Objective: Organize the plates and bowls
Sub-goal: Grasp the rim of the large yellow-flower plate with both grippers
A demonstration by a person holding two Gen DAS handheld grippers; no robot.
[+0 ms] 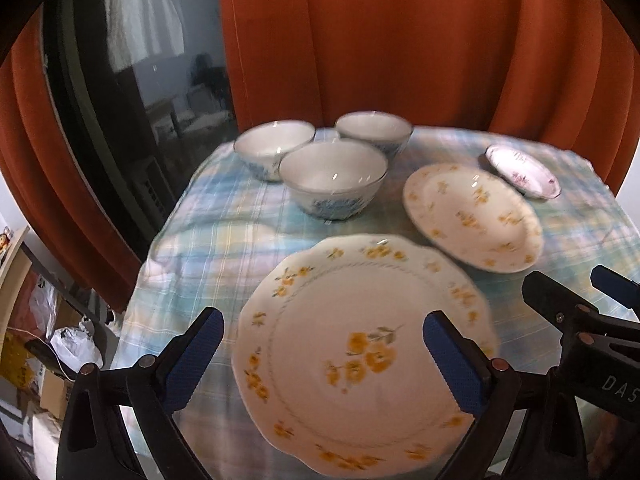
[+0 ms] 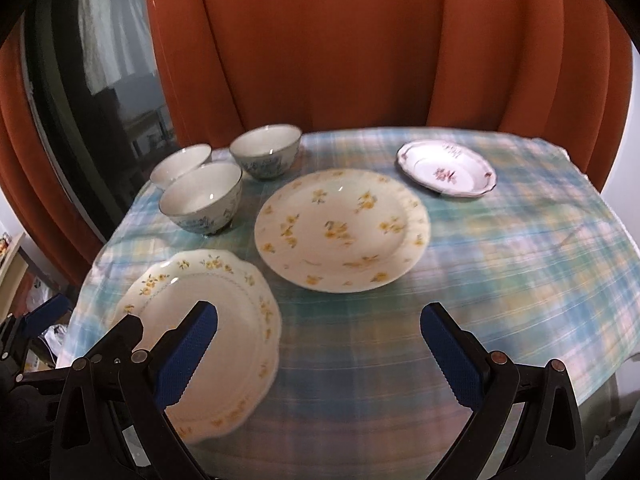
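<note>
A large scalloped plate with yellow flowers (image 1: 360,352) (image 2: 208,328) lies at the near left of the table. A round yellow-flowered plate (image 1: 472,216) (image 2: 340,228) lies in the middle. A small pink-flowered dish (image 1: 524,176) (image 2: 446,170) sits at the far right. Three blue-patterned bowls (image 1: 332,180) (image 2: 202,198) stand at the far left, apart from each other. My left gripper (image 1: 320,360) is open above the scalloped plate. My right gripper (image 2: 320,348) is open above the cloth, right of that plate, and shows in the left wrist view (image 1: 576,296).
A plaid blue-green cloth (image 2: 500,260) covers the small table. An orange curtain (image 2: 320,60) hangs behind it. A dark window (image 1: 132,100) is at the left. Boxes and bags (image 1: 52,344) lie on the floor beyond the table's left edge.
</note>
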